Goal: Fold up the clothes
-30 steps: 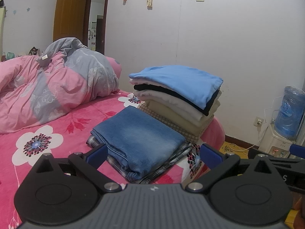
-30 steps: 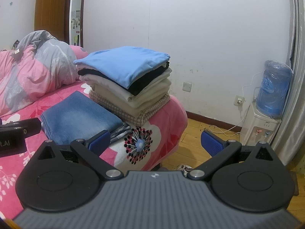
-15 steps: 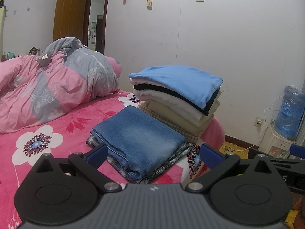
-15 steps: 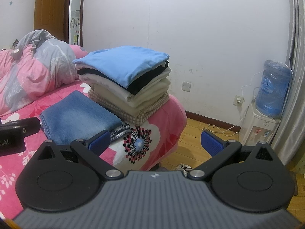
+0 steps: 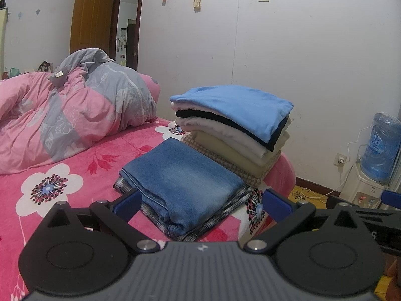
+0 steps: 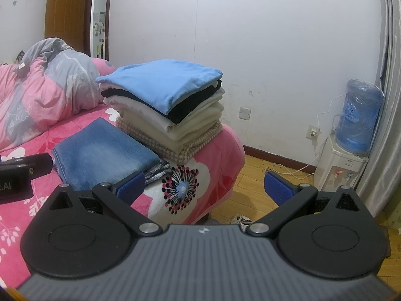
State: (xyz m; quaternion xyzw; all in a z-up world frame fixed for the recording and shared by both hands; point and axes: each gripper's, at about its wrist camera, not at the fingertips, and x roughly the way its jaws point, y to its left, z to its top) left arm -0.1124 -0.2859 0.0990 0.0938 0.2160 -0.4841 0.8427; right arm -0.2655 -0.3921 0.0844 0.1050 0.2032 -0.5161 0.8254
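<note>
Nothing much is changed: the clothes are folded and both tools are held back.

The bed with its pink flower sheet is seen as it was a moment ago. The tall pile of folded clothes is stacked at the bed's far corner, and the folded blue jeans are laid just beside it on a checked cloth. The left tool and the right tool are kept spread wide, and nothing is pinched. No unfolded clothes are seen, so the folding is judged nearly done.
</note>
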